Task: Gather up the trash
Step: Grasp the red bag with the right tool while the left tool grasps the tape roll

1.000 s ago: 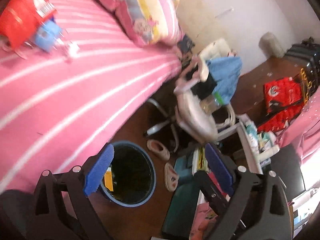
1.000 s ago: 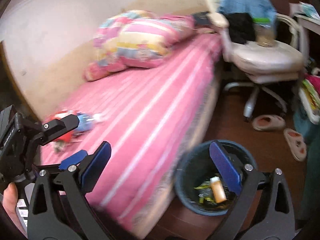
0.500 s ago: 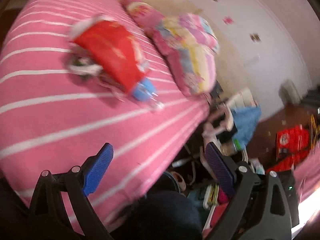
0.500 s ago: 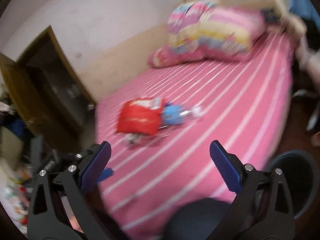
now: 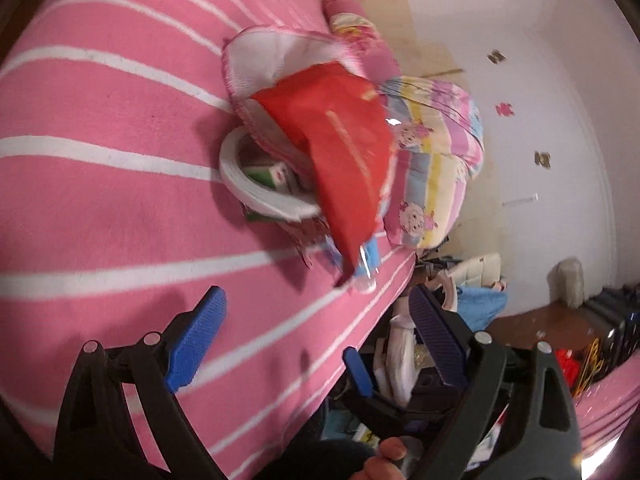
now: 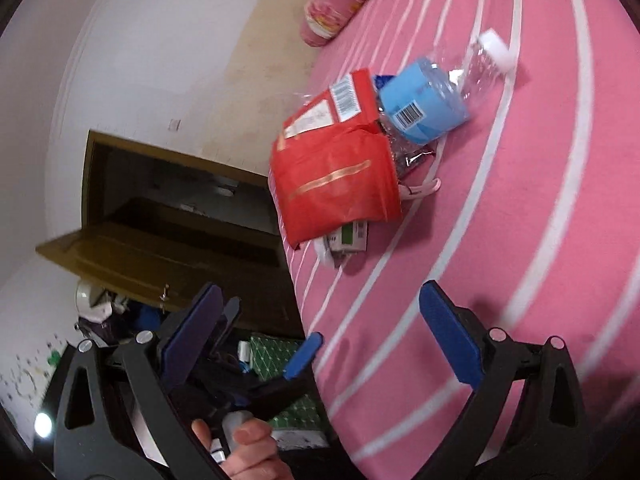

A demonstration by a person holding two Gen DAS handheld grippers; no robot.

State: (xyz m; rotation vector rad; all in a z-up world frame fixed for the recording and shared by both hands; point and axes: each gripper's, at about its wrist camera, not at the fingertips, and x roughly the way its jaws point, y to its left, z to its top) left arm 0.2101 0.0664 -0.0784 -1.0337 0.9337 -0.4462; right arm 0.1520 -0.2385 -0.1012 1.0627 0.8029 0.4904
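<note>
A pile of trash lies on the pink striped bed. It holds a red snack bag, a clear plastic bottle with a blue label, a white tape roll and a small green box. My left gripper is open and empty, short of the pile. My right gripper is open and empty, also short of the pile. Each gripper shows low in the other's view.
A patterned pillow and quilt lie at the head of the bed by the wall. A brown wooden cabinet stands beyond the bed's edge. A chair with blue clothes and floor clutter lie past the bed's other side.
Both grippers have swung away from the blue bin on the floor and up to the bed. The trash pile is now much closer in both views.
</note>
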